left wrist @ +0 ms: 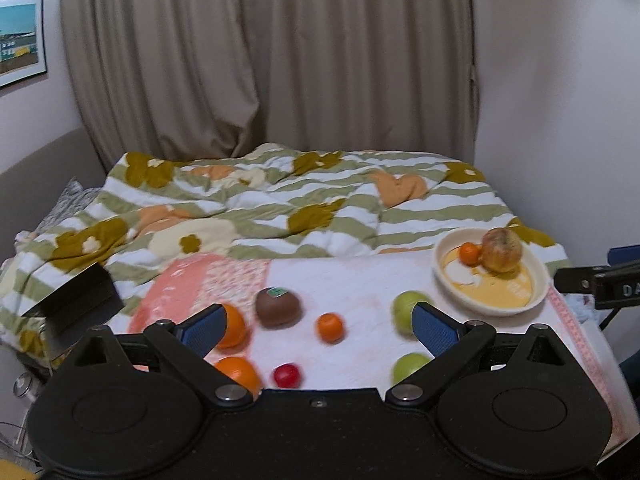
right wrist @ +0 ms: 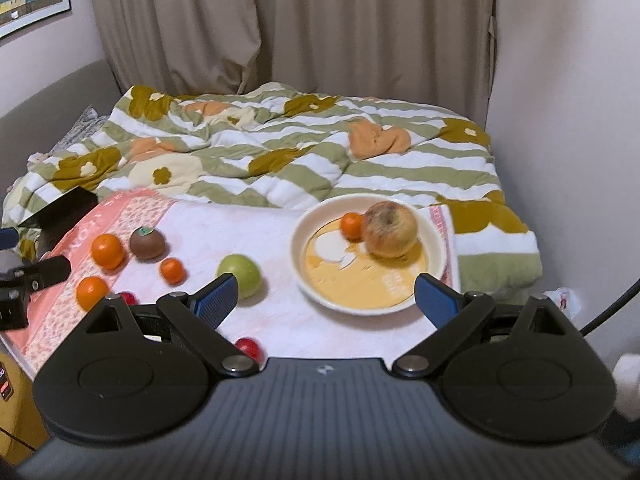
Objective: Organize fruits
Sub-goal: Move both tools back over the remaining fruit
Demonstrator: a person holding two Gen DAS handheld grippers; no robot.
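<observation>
A cream bowl with a yellow inside sits on a white-and-pink towel on the bed. It holds a large yellow-red apple and a small mandarin. On the towel lie a kiwi, two oranges, a small mandarin, a green apple and small red fruits. My right gripper is open and empty, above the bowl's near rim. My left gripper is open and empty, above the loose fruit; a second green apple shows there.
A striped flowered duvet covers the bed behind the towel. A black box lies at the left. A beige curtain and walls close off the back and right. The bowl also shows in the left wrist view.
</observation>
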